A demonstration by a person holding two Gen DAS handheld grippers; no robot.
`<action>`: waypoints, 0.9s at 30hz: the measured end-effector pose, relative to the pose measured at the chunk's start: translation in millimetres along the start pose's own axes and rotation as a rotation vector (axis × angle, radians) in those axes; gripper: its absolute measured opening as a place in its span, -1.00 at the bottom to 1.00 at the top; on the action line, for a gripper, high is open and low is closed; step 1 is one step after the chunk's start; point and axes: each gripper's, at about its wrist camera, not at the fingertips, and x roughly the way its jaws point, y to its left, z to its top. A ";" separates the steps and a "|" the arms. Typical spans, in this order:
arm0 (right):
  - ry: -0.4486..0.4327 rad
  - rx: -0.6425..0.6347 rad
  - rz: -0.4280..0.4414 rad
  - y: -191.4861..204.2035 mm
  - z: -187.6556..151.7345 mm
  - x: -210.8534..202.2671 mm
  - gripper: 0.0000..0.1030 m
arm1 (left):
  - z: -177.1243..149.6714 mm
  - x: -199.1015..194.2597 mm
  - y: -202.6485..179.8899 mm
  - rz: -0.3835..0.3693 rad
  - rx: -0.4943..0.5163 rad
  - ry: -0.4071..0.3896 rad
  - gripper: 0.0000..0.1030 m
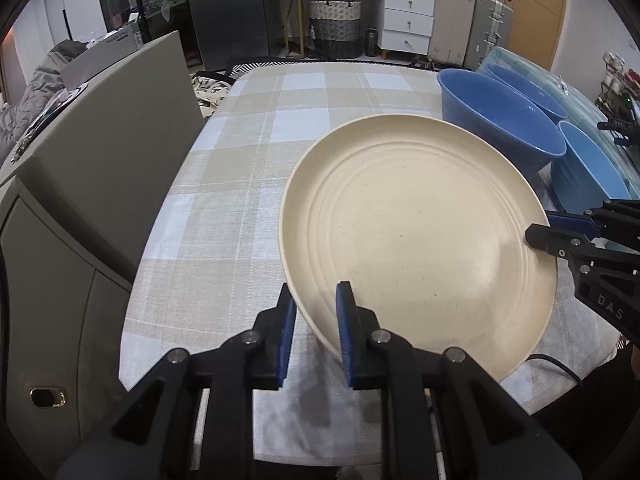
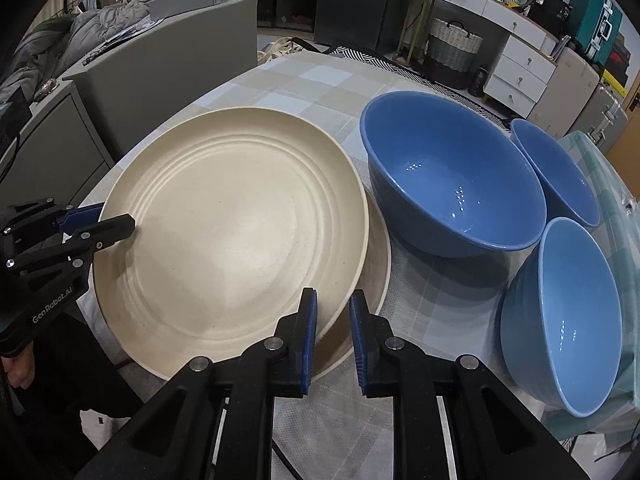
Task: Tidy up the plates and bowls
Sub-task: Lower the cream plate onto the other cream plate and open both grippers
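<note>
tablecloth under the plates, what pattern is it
The tablecloth is a beige, white and pale blue check, clearest in the left wrist view.

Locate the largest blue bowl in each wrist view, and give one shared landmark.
Left wrist: the largest blue bowl sits upper right, behind the cream plate.
Right wrist: it sits centre right, just right of the plate.
Shared landmark: the woven basket on the floor beyond the table.

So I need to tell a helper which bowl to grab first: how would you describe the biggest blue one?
On the checked tablecloth, look right of the cream plates to the cluster of three blue bowls. The biggest blue bowl stands closest to the plates, wider and darker blue than the paler bowl nearest the camera.
</note>
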 end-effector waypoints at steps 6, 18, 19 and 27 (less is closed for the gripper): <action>0.012 0.005 -0.042 -1.1 1.9 10.8 -0.69 | 2.0 6.8 -8.1 0.018 0.028 0.014 -0.66; 0.016 -0.018 -0.097 0.0 -7.2 9.7 -0.68 | 3.0 16.0 -20.5 0.045 0.074 0.037 -0.63; 0.020 -0.016 -0.097 -1.3 -7.9 10.6 -0.68 | 3.1 16.6 -21.8 0.051 0.080 0.038 -0.63; 0.033 -0.024 -0.114 -0.7 -6.9 17.0 -0.66 | 4.2 20.3 -22.8 0.060 0.089 0.047 -0.62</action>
